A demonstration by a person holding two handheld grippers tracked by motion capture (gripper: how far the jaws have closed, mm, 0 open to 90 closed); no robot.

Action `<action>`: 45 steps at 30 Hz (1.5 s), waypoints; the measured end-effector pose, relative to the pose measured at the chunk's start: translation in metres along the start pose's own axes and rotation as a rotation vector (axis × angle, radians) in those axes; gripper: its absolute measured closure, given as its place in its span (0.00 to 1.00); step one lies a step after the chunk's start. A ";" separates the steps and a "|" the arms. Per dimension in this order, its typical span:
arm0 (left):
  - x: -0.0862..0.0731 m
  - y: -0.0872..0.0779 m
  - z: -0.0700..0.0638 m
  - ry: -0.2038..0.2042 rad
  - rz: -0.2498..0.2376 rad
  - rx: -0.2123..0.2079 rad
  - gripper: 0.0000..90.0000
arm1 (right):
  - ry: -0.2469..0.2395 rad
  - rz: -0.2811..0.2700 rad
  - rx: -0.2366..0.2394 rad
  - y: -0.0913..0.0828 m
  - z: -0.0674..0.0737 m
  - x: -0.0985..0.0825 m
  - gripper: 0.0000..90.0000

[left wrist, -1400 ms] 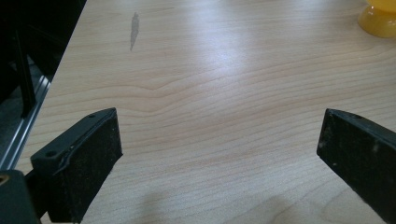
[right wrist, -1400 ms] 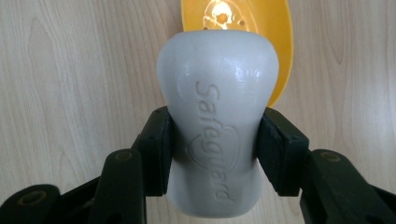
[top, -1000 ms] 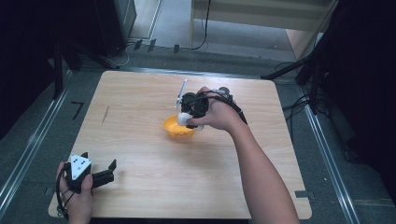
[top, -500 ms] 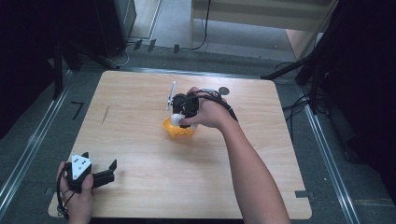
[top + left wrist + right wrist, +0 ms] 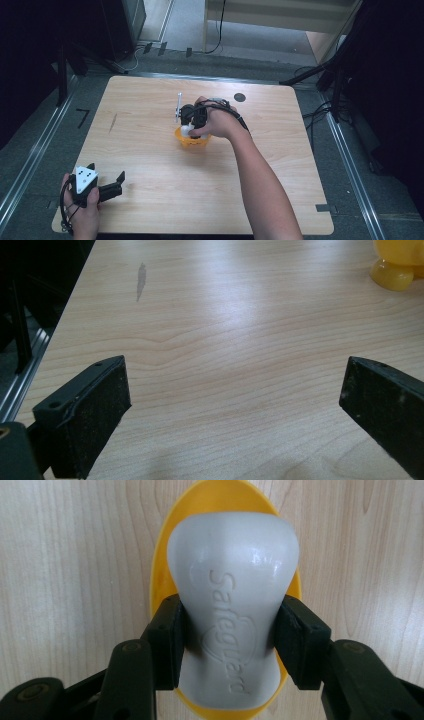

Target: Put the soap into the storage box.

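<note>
Right gripper clamped the white soap bar at its waist directly above the yellow bowl; lowering it straight and centred seemed wisest before letting go.

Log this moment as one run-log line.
right gripper: shut on white soap bar | soap: over yellow dish, release pending | left gripper: open, idle over table
</note>
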State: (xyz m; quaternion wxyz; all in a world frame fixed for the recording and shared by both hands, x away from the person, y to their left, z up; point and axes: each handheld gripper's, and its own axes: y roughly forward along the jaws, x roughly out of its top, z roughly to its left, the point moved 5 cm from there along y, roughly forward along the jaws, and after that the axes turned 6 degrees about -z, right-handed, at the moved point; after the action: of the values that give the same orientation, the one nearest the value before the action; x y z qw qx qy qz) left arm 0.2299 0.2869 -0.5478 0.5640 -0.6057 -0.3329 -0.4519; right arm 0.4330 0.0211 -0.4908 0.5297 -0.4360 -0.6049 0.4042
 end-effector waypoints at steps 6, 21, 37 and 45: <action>0.000 0.000 0.000 -0.004 0.002 -0.001 0.00 | 0.016 0.017 0.011 0.006 -0.001 0.001 0.56; 0.000 0.000 0.000 -0.003 0.003 -0.004 0.00 | 0.031 0.040 -0.031 0.013 -0.007 -0.002 0.44; 0.000 0.000 0.001 -0.013 0.002 -0.016 0.00 | 0.175 -0.103 -0.020 -0.012 -0.002 -0.024 0.42; 0.000 0.001 0.000 -0.007 0.008 -0.021 0.00 | 0.261 -0.126 -0.024 -0.024 0.005 -0.059 0.32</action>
State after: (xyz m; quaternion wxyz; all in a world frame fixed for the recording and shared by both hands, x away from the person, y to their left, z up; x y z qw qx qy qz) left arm 0.2307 0.2869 -0.5482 0.5584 -0.6145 -0.3278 -0.4507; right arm 0.4292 -0.0421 -0.4855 0.6231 -0.4521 -0.5619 0.3028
